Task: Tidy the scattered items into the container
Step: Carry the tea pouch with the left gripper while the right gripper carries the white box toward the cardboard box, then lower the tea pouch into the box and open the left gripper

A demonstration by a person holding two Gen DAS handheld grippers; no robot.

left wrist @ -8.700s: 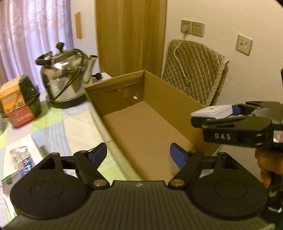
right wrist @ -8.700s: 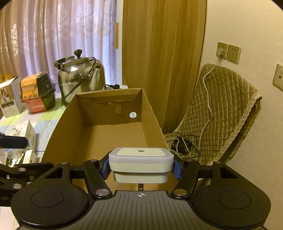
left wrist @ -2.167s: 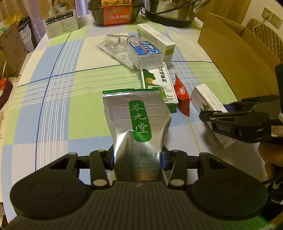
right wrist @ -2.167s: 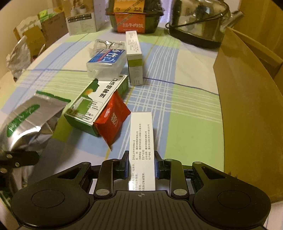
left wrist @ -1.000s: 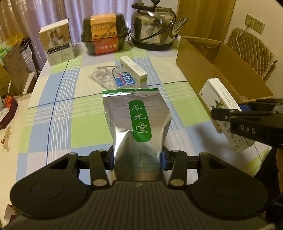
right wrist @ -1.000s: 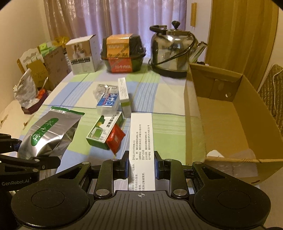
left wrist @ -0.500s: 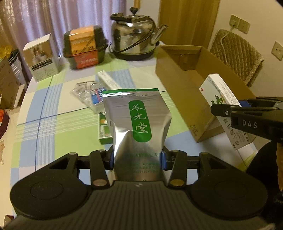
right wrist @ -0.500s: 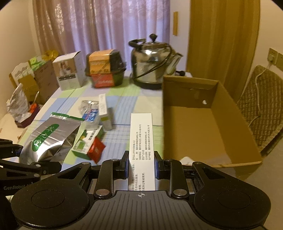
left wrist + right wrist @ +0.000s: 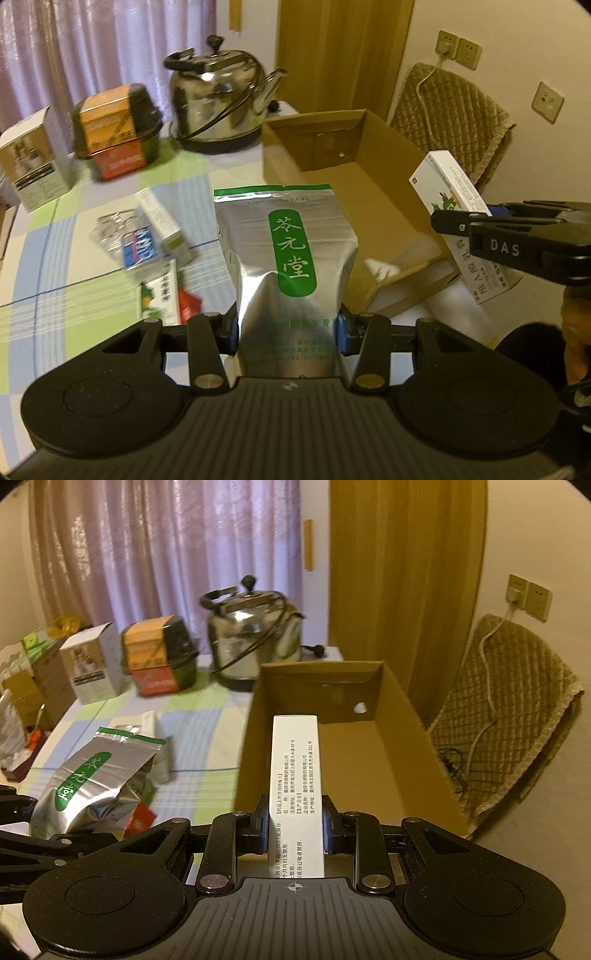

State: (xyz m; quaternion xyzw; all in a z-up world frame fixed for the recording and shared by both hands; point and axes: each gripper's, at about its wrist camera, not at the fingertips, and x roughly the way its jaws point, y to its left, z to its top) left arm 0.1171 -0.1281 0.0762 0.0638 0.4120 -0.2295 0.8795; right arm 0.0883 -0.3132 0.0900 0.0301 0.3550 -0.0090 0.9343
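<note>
My left claw point(image 9: 287, 334) is clamping the silver foil pouch with its green label point(image 9: 286, 258); my right claw point(image 9: 294, 829) is gripping a long white printed carton point(image 9: 295, 786) over the open brown cardboard box point(image 9: 402, 716).

Both grippers now sit closer to the cardboard box point(image 9: 388, 716) than half a second ago — its open interior lies directly ahead of the right jaws; the kettle point(image 9: 218, 103) looms larger beyond the left jaws.
</note>
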